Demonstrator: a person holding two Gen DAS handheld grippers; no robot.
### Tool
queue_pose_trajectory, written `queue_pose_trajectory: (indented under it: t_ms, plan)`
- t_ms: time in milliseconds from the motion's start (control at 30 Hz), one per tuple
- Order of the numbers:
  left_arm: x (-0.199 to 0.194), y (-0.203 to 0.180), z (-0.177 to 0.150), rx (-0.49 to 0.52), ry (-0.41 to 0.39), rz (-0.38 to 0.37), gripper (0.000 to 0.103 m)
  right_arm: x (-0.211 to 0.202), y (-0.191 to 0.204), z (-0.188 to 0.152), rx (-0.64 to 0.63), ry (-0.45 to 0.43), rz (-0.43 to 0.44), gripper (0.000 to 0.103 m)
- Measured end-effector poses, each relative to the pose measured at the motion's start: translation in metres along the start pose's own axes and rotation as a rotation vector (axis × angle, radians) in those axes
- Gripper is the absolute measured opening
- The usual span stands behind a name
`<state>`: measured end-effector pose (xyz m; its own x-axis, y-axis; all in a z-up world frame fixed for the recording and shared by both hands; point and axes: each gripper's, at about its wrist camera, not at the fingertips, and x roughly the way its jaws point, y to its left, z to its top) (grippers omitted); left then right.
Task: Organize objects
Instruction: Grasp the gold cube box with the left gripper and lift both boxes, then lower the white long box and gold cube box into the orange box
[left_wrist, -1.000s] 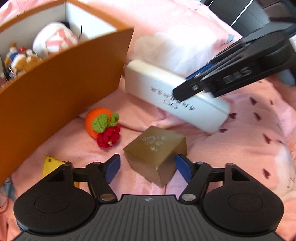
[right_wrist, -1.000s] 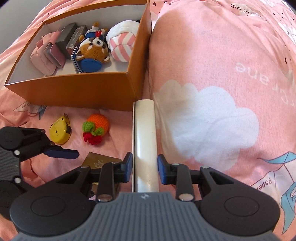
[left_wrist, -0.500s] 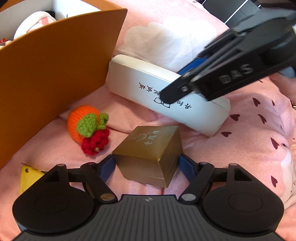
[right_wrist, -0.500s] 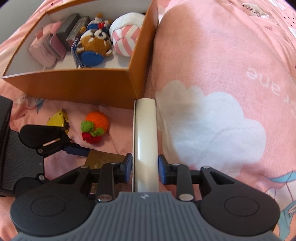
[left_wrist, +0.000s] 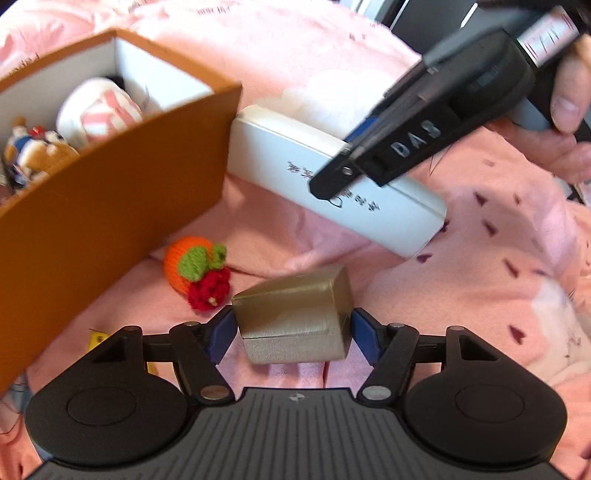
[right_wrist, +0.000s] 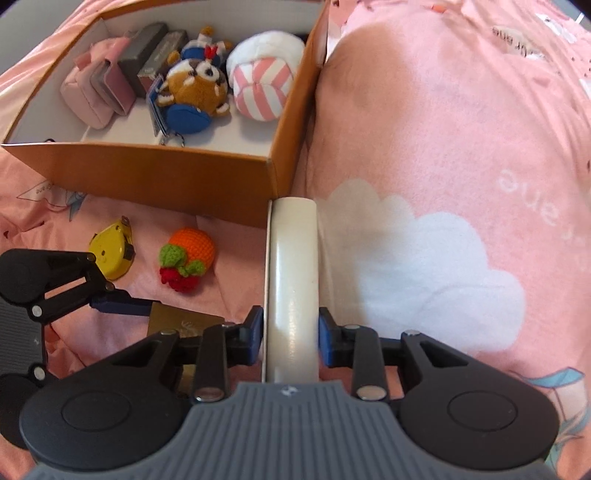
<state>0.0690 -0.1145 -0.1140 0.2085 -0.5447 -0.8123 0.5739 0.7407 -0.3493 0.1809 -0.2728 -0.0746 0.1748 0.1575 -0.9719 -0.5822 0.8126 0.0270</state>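
Left wrist view: left hand-held gripper (left_wrist: 291, 332) closing in around the gold box (left_wrist: 295, 314), blue pads at both side faces, box tilted between them above the pink bedspread (left_wrist: 498, 258).
Left jaws: just been narrowing, box between, pressed onto its sides.
Right wrist view: right hand-held gripper (right_wrist: 291, 334) clamped on the long white case (right_wrist: 291, 280), pads tight against both flanks.
White case: one end just beside the corner of the orange box (right_wrist: 147, 181), lying lengthwise away from the camera.
Orange box contents: pink pouch (right_wrist: 88, 96), dark flat cases (right_wrist: 147, 48), brown plush toy (right_wrist: 195, 88), pink-and-white striped plush (right_wrist: 262, 85).
Loose on the bed: crocheted orange with red berries (right_wrist: 188, 258), yellow chick-shaped item (right_wrist: 110, 254) just left of it, both near the orange box's front wall.
Gold box from the right side: partly hidden behind the right gripper's linkage.
Person: a hand (left_wrist: 565, 122) wrapped round the right gripper's handle, top right in the left view.
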Motion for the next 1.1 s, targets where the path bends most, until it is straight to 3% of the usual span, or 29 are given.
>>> queue_pose_trajectory:
  t_ms: [367,567,833,967,1100]
  plan:
    - [-0.08,0.014,0.006,-0.091,-0.202,0.047,0.074,-0.07,0.037,-0.004,-0.166,-0.131,-0.074,0.031]
    - [-0.115,0.033,0.016,-0.132,-0.316,0.091,0.074,-0.098,0.067,0.005,-0.341,-0.204,-0.112,0.031]
    - [-0.155,0.065,0.022,-0.188,-0.401,0.279,0.074,-0.104,0.103,0.043,-0.605,-0.283,-0.138,0.031]
    - [-0.164,0.086,0.029,-0.197,-0.398,0.373,0.074,-0.096,0.113,0.067,-0.729,-0.307,-0.144,0.031]
    - [-0.156,0.103,0.035,-0.209,-0.377,0.42,0.074,-0.08,0.121,0.086,-0.878,-0.311,-0.138,0.031]
